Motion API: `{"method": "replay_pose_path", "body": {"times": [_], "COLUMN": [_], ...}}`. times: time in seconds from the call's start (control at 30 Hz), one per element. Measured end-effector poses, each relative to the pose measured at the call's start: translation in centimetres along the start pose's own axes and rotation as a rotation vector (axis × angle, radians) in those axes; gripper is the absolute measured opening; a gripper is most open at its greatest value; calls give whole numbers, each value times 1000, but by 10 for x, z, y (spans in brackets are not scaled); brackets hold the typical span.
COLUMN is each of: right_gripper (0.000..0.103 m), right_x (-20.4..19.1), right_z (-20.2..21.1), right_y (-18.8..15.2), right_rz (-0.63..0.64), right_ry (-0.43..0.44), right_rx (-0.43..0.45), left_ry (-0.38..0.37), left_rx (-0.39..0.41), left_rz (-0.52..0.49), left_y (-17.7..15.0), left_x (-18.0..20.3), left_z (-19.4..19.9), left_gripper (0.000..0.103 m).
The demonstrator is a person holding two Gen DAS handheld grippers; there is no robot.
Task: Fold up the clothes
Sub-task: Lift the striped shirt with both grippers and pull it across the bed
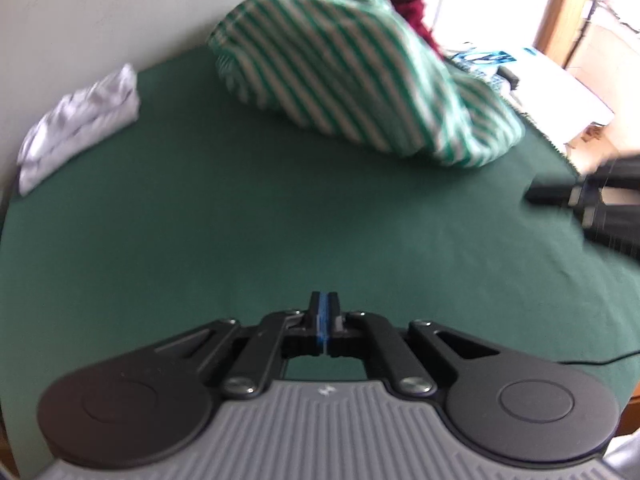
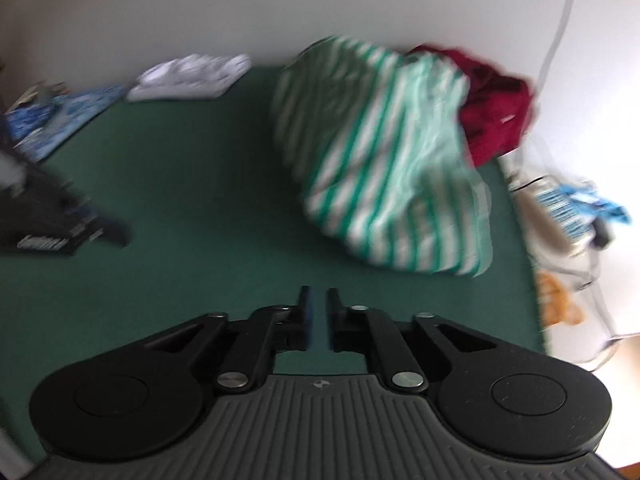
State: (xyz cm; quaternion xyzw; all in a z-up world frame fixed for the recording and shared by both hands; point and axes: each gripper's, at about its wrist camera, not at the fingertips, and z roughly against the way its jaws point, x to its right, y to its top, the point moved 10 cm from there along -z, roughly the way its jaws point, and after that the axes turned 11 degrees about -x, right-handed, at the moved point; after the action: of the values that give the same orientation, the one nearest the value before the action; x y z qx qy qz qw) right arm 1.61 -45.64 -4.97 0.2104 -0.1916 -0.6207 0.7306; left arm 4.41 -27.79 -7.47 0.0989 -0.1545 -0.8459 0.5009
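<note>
Green table (image 1: pixel 240 220), striped shirt (image 1: pixel 340 68), blue cloth (image 2: pixel 68 116) only right view

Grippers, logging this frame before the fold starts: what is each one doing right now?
Left gripper: shut, pads together, holding nothing.
Right gripper: slightly open, a narrow gap, holding nothing.

A home, by every sign. Green-covered table (image 1: pixel 280 216) pushed against a plain white wall (image 2: pixel 240 8). Laundry heaped at twelve o'clock: green-and-white striped garment (image 1: pixel 340 76), dark red clothing (image 2: pixel 496 120) behind it, folded white cloth (image 1: pixel 80 124) at ten o'clock. Wooden door or window frame (image 1: pixel 556 4) at two o'clock, daylight pouring in.
</note>
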Motion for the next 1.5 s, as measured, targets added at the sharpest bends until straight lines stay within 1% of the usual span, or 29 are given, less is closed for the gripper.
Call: {"method": "replay_pose_path", "body": {"times": [0.03,0.07,0.1,0.13,0.2,0.23,0.27,0.3,0.33,0.37,0.4,0.43,0.53,0.63,0.77,0.8,0.83,0.87,0.9,0.93,1.0,1.03,1.07,1.1,1.13,1.17,1.27,1.33,1.5], "right_gripper": [38,66,80,81,88,89,85,69,49,12,12,11,11,4,0,1,3,11,28,35,40,40,43,46,47,46,46,46,46], "right_x": [7,17,27,36,42,45,47,49,46,44,40,29,-24,-88,-145,-155,-144,-133,-121,-110,-86,-74,-63,-56,-48,-41,-21,-14,3], "right_z": [2,-3,-7,-15,-45,-61,-83,-101,-105,-108,-109,-94,-41,-13,15,21,23,26,29,31,38,41,45,45,46,47,52,54,30], "right_y": [9,28,46,62,97,113,122,123,119,116,113,108,71,3,-79,-96,-93,-91,-88,-87,-84,-83,-83,-88,-91,-90,-96,-81,-34], "right_rz": [-9,-42,-78,-124,-187,-215,-228,-247,-271,-296,-309,-259,-24,157,267,276,199,122,45,-32,-185,-262,-332,-374,-412,-428,-424,-383,-253], "right_ry": [-37,-46,-58,-79,-54,-41,-29,-32,-9,14,35,41,42,96,207,224,187,150,113,75,0,-37,-73,-96,-117,-123,-141,-143,-62], "right_rx": [22,52,83,116,125,121,77,30,17,3,-1,37,86,-12,-163,-192,-177,-161,-146,-130,-98,-82,-67,-55,-41,-23,30,74,132], "left_ry": [7,22,37,52,37,30,46,63,80,96,98,100,110,73,-2,-16,-30,-33,-35,-37,-42,-44,-46,-48,-43,-41,-52,-41,70], "left_rx": [-4,16,37,57,102,123,135,147,158,170,180,189,191,176,157,151,145,136,127,118,99,90,81,72,70,61,49,46,25], "left_rz": [9,13,17,21,43,53,51,48,45,43,53,62,94,67,-3,-46,-88,-110,-132,-153,-196,-218,-240,-261,-271,-264,-126,-41,119], "left_y": [-3,3,10,16,30,37,38,40,41,42,36,30,9,-3,-15,-12,-9,-5,-1,4,12,17,21,25,27,29,22,10,-77], "left_x": [-2,0,1,2,3,3,-3,-8,-13,-18,-33,-47,-87,-95,-88,-75,-62,-49,-36,-23,3,16,29,42,49,51,21,-6,-76], "left_z": [-1,0,1,3,7,9,13,18,22,27,33,40,53,51,42,35,27,20,13,6,-9,-16,-23,-30,-33,-34,-26,-16,31], "left_gripper": [3,8,30,55,74,75,75,77,78,79,83,89,93,94,99,99,99,99,99,100,100,100,94,69,33,22,15,3,0]}}
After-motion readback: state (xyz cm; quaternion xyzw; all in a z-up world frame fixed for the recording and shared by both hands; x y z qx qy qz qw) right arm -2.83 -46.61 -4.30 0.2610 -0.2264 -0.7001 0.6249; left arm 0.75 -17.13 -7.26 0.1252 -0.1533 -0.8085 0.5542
